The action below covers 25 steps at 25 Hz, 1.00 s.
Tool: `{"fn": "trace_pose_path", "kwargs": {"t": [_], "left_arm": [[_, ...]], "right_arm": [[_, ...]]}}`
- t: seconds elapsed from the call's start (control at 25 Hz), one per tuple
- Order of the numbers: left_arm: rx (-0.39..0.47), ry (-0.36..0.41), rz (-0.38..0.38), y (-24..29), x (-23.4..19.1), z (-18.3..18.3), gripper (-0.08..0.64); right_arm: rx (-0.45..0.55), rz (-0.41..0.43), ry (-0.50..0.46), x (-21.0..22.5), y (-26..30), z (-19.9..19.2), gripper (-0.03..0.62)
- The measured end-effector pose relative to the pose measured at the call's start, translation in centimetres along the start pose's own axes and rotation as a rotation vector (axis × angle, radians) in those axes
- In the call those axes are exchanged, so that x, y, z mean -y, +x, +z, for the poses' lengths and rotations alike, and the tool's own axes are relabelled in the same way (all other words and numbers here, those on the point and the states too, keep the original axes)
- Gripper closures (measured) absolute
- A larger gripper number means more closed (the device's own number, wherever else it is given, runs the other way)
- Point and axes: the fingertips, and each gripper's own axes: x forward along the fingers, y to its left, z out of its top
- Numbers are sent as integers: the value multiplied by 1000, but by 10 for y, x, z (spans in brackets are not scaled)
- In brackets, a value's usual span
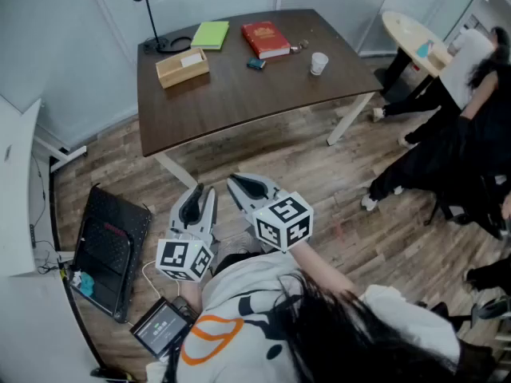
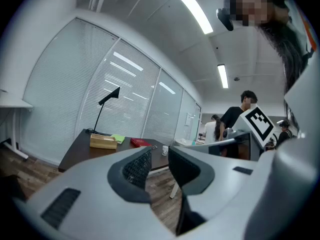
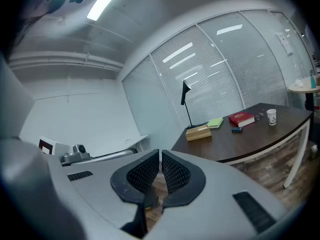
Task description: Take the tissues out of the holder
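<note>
Firstly, left hand-held gripper (image 2: 159, 158): jaws apart with a clear gap; nothing between the pads; only floor and the far tabletop show through the gap; pointing level
Right hand-held gripper (image 3: 160, 159): jaws brought together, a hairline slit between the meshed pads; nothing gripped; tipped slightly downward
Position of both: held side by side close in front of the person's body, over the wooden floor (image 1: 319, 190); well apart from the tabletop
Holder (image 1: 182, 69): light wooden box; lying on the far left part of the tabletop, near the lamp base; touched by neither hand-held gripper
Tissues (image 1: 190, 59): a pale strip showing on top of the holder; not yet taken out; finer detail too small to tell
Tabletop (image 1: 239, 102): dark brown; curved near edge; white legs
Desk lamp (image 1: 162, 43): black; base at the far left corner, just behind the holder; arm rising upward
Green pad (image 1: 210, 34): flat; just right of the lamp base, behind the holder
Red book (image 1: 265, 39): flat; right of the green pad
Small dark item (image 1: 255, 64): just in front of the red book; kind cannot be told
White cup (image 1: 318, 63): upright; near the right edge, apart from the red book
Surroundings: people in dark clothing (image 1: 447, 150) to the right of the tabletop, near a pale round table (image 1: 407, 30)
</note>
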Motion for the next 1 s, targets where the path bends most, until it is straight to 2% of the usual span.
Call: {"fn": "trace_pose_path", "kwargs": {"t": [1.0], "left_arm": [[-4,-16,-8,-3,0,-2,454]], "right_arm": [[6,-10,-9,2,-1,-2,561]]}}
